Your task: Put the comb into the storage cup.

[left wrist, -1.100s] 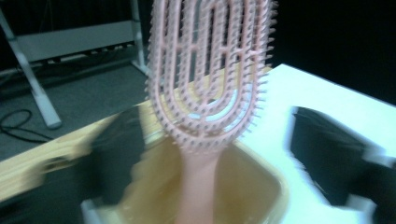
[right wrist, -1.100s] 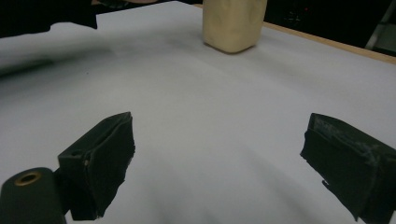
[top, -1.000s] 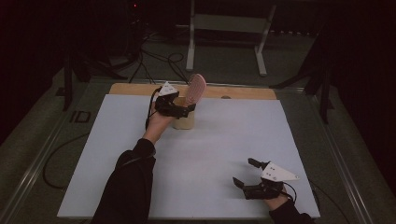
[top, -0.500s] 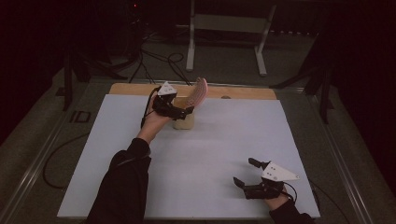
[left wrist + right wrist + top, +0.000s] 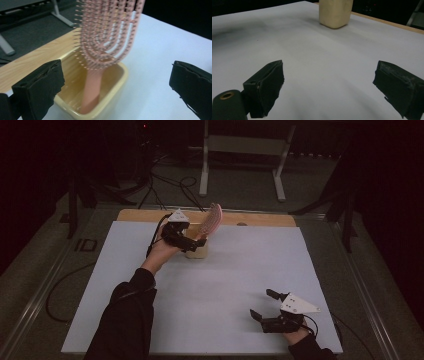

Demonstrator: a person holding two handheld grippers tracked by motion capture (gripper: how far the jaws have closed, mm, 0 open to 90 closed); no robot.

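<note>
Presently the pink plastic hairbrush with open curved ribs and rows of bristles stands handle-down in the pale yellow square plastic cup, which sits in the upper middle of the high view near the far edge of the white counter, just in front of the bare wooden strip. Long axis of the brush runs from the cup floor upward, leaning; in the high view its head tips toward the upper right, away from the hand. Left claw hangs right at the cup, jaws spread wide; in the left gripper view one black jaw stands at each lower corner of the frame, the cup and the handle between and beyond them, neither jaw touching brush or cup. So the brush lies straight ahead of the left claw and slightly above it, bristle side facing the camera. Right claw rests at the lower right of the high view, well apart from the cup, jaws also parted with nothing between; in its own view the cup shows far off at the top. Judgement: the left hand is by far the nearer, and any regrasp would take the upright handle or neck from the side.
</note>
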